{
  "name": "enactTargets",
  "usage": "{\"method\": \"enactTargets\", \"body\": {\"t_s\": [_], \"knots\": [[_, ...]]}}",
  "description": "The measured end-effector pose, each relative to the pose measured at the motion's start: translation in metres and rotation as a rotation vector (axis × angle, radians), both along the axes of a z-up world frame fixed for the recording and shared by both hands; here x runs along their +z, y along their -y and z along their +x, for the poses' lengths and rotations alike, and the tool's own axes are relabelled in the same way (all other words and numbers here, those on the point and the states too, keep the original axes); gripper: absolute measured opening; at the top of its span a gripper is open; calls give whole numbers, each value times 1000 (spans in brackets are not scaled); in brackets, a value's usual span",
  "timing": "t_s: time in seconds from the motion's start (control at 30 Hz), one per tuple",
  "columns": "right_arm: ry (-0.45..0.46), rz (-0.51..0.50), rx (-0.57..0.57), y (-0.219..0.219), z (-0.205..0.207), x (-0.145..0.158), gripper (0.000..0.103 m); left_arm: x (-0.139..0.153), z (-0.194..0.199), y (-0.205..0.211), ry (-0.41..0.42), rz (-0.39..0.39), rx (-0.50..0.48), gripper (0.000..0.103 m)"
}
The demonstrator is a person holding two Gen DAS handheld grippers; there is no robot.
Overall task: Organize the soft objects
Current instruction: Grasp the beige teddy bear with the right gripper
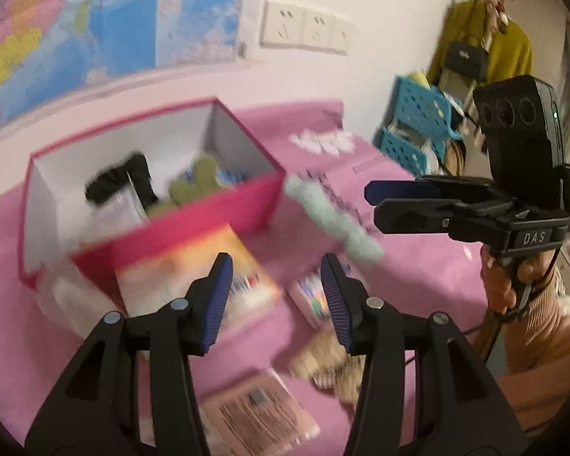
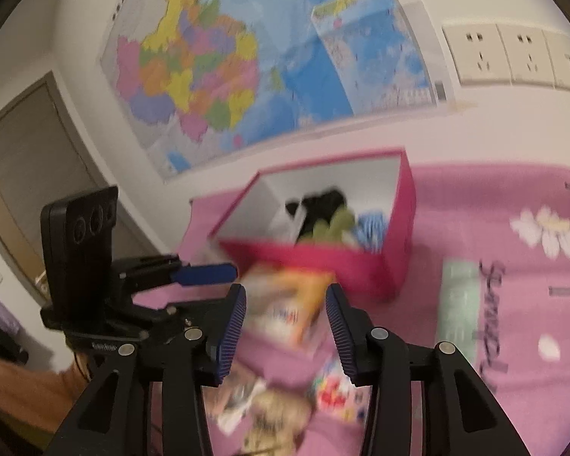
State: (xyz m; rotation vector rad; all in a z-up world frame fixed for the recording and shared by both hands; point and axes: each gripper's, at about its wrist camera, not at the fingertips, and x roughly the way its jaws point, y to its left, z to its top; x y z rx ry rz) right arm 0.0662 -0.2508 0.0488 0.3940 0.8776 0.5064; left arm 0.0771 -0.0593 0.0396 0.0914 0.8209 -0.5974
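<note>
Both frames blurred, so small details are unreliable. Left gripper [image 1: 276, 300] has its blue-padded fingers apart, nothing between the pads; it hangs above the pink bedspread [image 1: 418, 277], pointing down toward the clutter in front of the red box [image 1: 193, 224]. Right gripper [image 2: 285, 326] also has fingers apart and empty; seen from the left wrist view it sits at the right side, held by a hand [image 1: 513, 285] in a peach sleeve.

Red box stands open on the bedspread near the wall, white inside. In it: a black soft item [image 1: 121, 184], an olive-green plush [image 1: 197, 186] beside it, and something blue-and-white striped [image 2: 372, 233] at the end toward the box's right wall.

Outside the box, still on the bedspread: a pale mint fuzzy item [image 1: 334, 220] lying just off the box's right corner, a beige fluffy item [image 1: 330, 364] near the left gripper's right finger, an orange-and-white packet [image 1: 193, 277] leaning against the box front, a small colourful packet [image 1: 311, 296], and a pinkish flat packet [image 1: 258, 414] with a printed label closest to the camera.

Wall behind carries a colourful map [image 2: 247, 60] and white sockets [image 2: 513, 57]. Blue perforated baskets [image 1: 418, 125] stand beyond the bed.
</note>
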Motion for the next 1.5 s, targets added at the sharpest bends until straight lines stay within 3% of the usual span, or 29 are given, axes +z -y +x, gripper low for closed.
{"method": "enactTargets", "body": {"t_s": [0.3, 0.63, 0.7, 0.73, 0.9, 1.07, 1.2, 1.5], "knots": [[-186, 2, 42, -22, -30, -62, 46, -40, -23, 0, -105, 7, -23, 50], [-269, 19, 51, -39, -24, -100, 46, -61, -30, -12, -176, -16, 0, 50], [-270, 37, 52, -39, -25, -103, 43, -63, -31, -12, -184, -17, 2, 50], [-264, 50, 53, -39, -25, -103, 34, -65, -32, -13, -191, -19, -2, 50], [-228, 71, 51, -34, -28, -92, 29, -71, -36, -13, -221, -29, -22, 50], [-150, 82, 35, -27, -29, -64, 27, -64, -39, -15, -241, -99, -78, 51], [-77, 71, 22, -22, -21, -40, 27, -49, -40, -9, -204, -126, -136, 61], [82, 33, 11, -17, 11, 13, 27, -18, -14, 15, -119, -104, -135, 61]]}}
